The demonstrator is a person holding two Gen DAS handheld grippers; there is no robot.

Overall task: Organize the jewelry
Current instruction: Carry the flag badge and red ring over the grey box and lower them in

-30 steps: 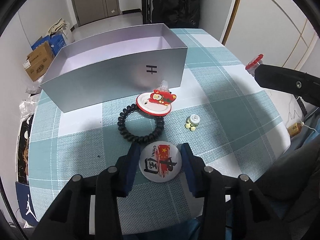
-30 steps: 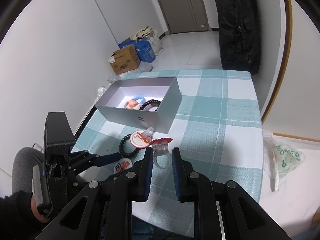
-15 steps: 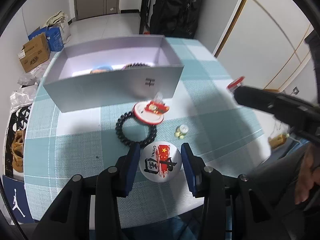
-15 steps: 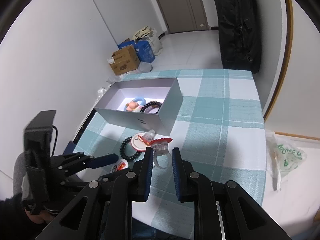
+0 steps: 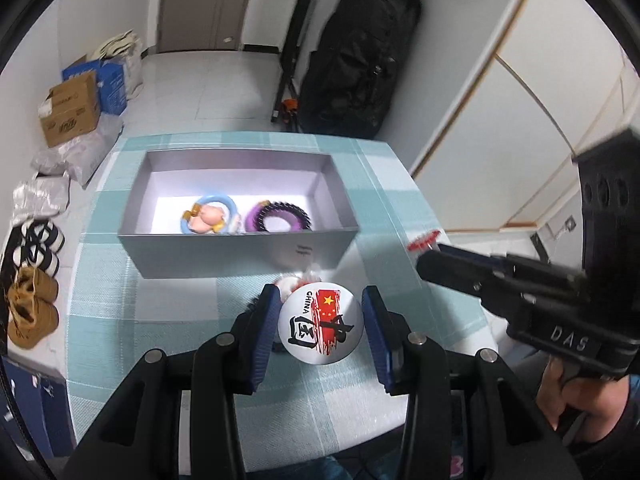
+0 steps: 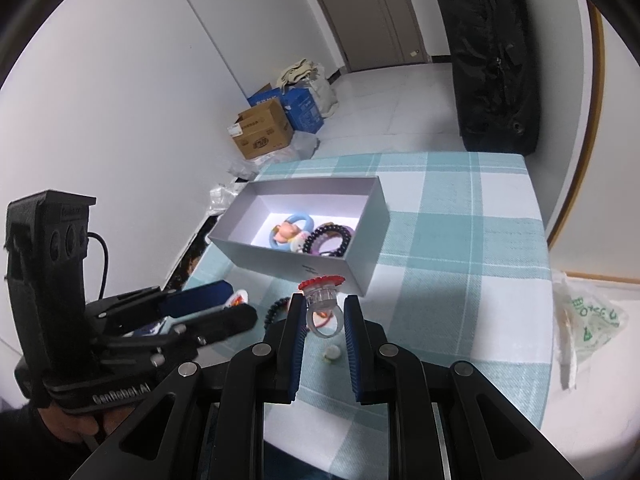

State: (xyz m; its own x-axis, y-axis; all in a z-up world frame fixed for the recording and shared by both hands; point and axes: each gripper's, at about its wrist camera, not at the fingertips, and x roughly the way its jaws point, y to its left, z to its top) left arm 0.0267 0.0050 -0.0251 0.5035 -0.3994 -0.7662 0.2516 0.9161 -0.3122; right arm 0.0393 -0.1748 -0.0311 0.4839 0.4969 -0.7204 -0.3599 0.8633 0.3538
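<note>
Badge (image 5: 321, 326) clamped in left jaws, held above checked table (image 5: 160, 320).

Even indoor light, fisheye-curved edges, dark corners.

Each camera rides on a claw and looks forward and steeply down along its two fingers, which fill the lower middle of the frame. The left view hovers near above the checked surface (image 5: 168, 320), facing the open box (image 5: 236, 246) at mid-frame and the door beyond. The right view sits a little further back, with the box (image 6: 296, 258) at centre. Both share the surface, box, black bag and floor cartons. Each also catches the other: the right claw (image 5: 428, 254) at that frame's right, the left claw (image 6: 224, 306), perhaps partly hidden, at lower left.
</note>
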